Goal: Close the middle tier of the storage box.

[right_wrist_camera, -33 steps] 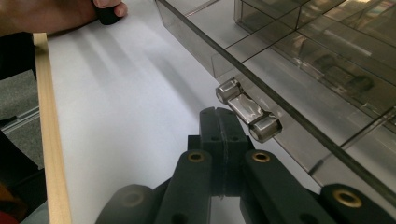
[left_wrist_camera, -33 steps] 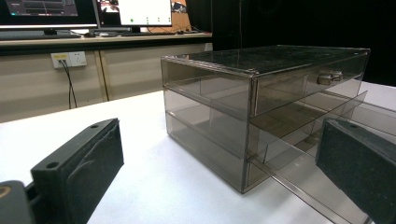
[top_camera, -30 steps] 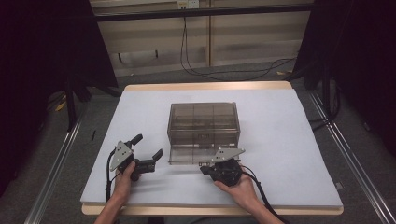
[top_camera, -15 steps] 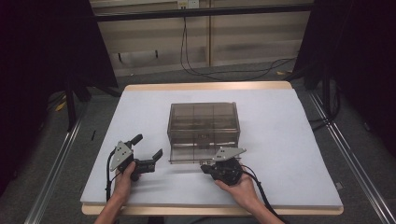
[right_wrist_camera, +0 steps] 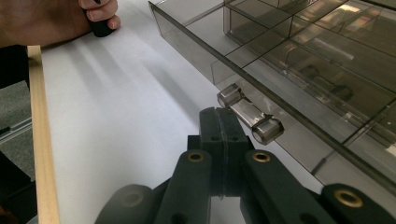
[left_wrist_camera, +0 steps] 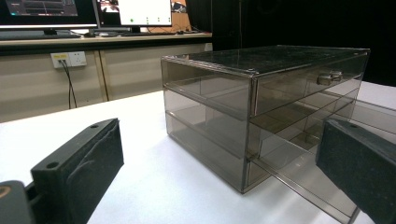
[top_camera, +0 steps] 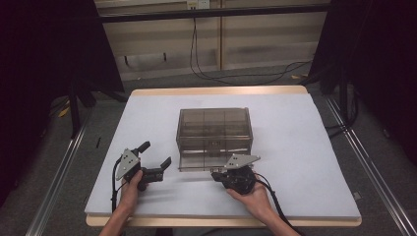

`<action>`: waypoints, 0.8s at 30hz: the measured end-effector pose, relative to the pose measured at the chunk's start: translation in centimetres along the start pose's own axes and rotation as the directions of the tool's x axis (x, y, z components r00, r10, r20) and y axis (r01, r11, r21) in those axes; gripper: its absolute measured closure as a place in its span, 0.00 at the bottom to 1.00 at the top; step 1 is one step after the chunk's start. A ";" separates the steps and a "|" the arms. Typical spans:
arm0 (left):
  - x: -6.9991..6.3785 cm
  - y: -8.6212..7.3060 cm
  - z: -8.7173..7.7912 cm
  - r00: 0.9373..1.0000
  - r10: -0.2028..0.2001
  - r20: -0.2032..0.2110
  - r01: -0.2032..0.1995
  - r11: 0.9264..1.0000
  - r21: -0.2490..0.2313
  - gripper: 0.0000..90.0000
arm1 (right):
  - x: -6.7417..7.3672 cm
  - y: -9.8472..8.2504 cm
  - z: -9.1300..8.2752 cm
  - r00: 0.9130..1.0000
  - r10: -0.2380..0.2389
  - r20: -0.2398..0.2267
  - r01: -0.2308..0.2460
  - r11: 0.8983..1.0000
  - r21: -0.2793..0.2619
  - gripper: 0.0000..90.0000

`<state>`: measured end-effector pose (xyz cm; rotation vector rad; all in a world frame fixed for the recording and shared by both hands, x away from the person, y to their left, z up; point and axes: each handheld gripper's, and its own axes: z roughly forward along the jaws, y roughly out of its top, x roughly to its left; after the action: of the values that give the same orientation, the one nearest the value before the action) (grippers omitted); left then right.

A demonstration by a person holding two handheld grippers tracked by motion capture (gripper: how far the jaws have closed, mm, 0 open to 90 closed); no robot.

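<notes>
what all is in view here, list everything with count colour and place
drawer box: 1, smoky clear plastic, middle of table
bottom drawer: 1, same plastic, pulled partly out toward the person
drawer handle: 1, clear bar, on the drawer front just beyond the right gripper's tips
table: 1, white top, wood edge
monitors: several, on the desk behind the table
wall socket: 1, white, under that desk
left gripper: 1, black, jaws open, left of the box
right gripper: 1, black, jaws shut, at the handle
hands: 2, near edge

No readable text, labels or numbers anywhere.
</notes>
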<state>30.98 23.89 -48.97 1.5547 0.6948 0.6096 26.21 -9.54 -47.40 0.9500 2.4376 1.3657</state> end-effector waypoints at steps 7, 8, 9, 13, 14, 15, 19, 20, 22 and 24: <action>0.0 0.0 0.0 1.000 0.000 0.000 0.000 1.000 0.001 0.01 | -0.1 0.0 -0.1 1.000 0.004 0.011 -0.004 1.000 -0.007 1.00; 0.0 0.0 0.0 1.000 0.000 0.000 0.000 1.000 0.000 0.01 | -0.1 0.0 -0.1 1.000 0.006 0.010 -0.006 1.000 -0.009 1.00; 0.1 0.0 -0.1 1.000 0.011 -0.002 -0.011 1.000 0.008 0.01 | -0.2 0.0 -0.1 1.000 0.007 0.006 -0.007 1.000 -0.011 1.00; 0.0 0.0 0.0 1.000 0.000 -0.004 0.000 1.000 0.001 0.01 | -0.2 0.0 -0.1 1.000 0.004 0.014 -0.004 1.000 -0.016 1.00; 0.0 0.0 0.0 1.000 -0.001 0.000 0.001 1.000 0.000 0.01 | -0.2 0.0 -0.1 1.000 0.006 0.016 -0.006 1.000 -0.017 1.00; 0.0 0.0 0.0 1.000 0.000 -0.004 0.000 1.000 0.002 0.01 | -0.2 0.0 -0.1 1.000 0.006 0.018 -0.006 1.000 -0.017 1.00; 0.0 0.0 0.0 1.000 0.002 0.000 -0.002 1.000 0.001 0.01 | -0.3 0.0 -0.1 1.000 0.008 0.020 -0.008 1.000 -0.021 1.00; 0.1 0.0 -0.1 1.000 0.011 -0.002 -0.011 1.000 0.007 0.01 | -0.3 0.0 -0.1 1.000 0.007 0.022 -0.007 1.000 -0.021 1.00; 0.0 0.0 0.0 1.000 0.001 -0.004 -0.001 1.000 0.002 0.01 | -0.3 0.0 -0.1 1.000 0.006 0.027 -0.005 1.000 -0.021 1.00; 0.0 0.0 0.0 1.000 -0.001 -0.004 0.001 1.000 0.001 0.01 | -0.3 0.1 -0.2 0.999 0.020 0.027 -0.019 0.999 -0.028 1.00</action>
<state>30.97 23.89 -48.97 1.5542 0.6984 0.6117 26.38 -9.87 -47.26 0.9816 2.3891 1.3801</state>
